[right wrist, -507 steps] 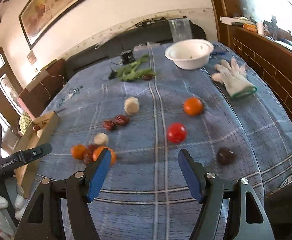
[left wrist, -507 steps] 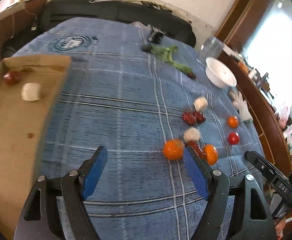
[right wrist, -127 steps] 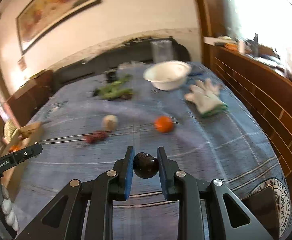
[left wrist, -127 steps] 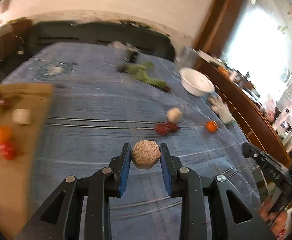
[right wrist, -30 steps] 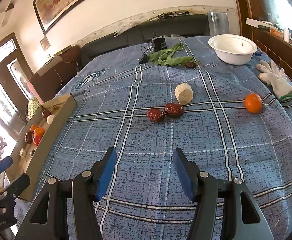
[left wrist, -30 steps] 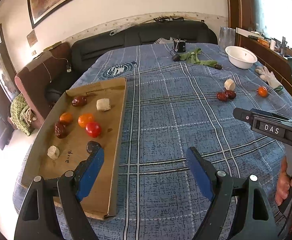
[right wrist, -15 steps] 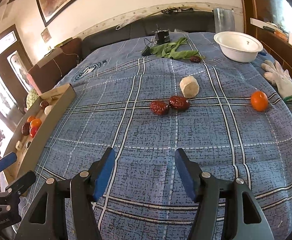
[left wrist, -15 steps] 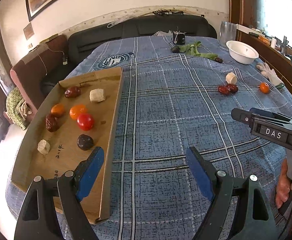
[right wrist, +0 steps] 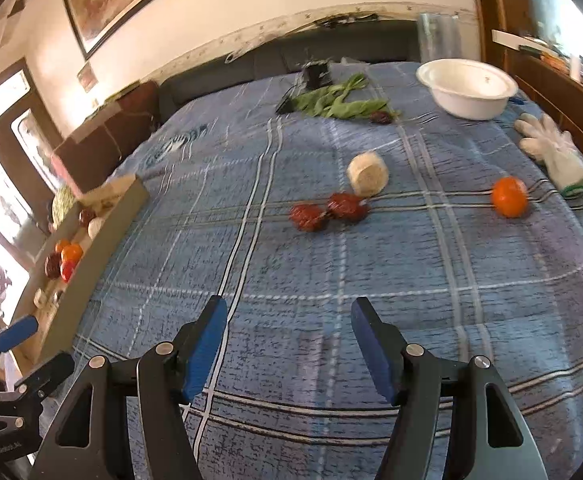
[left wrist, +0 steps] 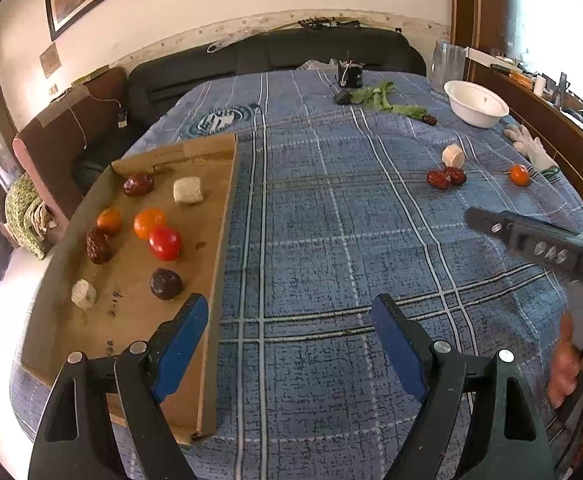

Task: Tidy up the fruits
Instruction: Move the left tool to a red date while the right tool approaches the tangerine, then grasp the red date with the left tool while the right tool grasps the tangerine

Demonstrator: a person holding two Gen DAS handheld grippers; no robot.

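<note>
A cardboard tray (left wrist: 211,264) on the left of the blue plaid cloth holds several fruits: a red tomato (left wrist: 165,243), oranges, dark dates, pale chunks and a dark round fruit (left wrist: 166,283). On the cloth lie two red dates (right wrist: 325,211), a pale chunk (right wrist: 367,178) and an orange (right wrist: 509,196). My left gripper (left wrist: 287,336) is open and empty beside the tray's near right edge. My right gripper (right wrist: 287,340) is open and empty, over the cloth short of the dates. The tray also shows in the right wrist view (right wrist: 103,240).
A white bowl (right wrist: 467,88), a white glove (right wrist: 551,156), green leaves (right wrist: 339,104) with a dark fruit (right wrist: 381,117), and a clear glass (right wrist: 439,38) stand at the far right. A dark sofa (left wrist: 275,56) lies behind the table. A wooden ledge runs along the right.
Both grippers stay open and empty. The right gripper has moved forward toward the dates and pale chunk. The left gripper has shifted slightly; the tray looks closer.
</note>
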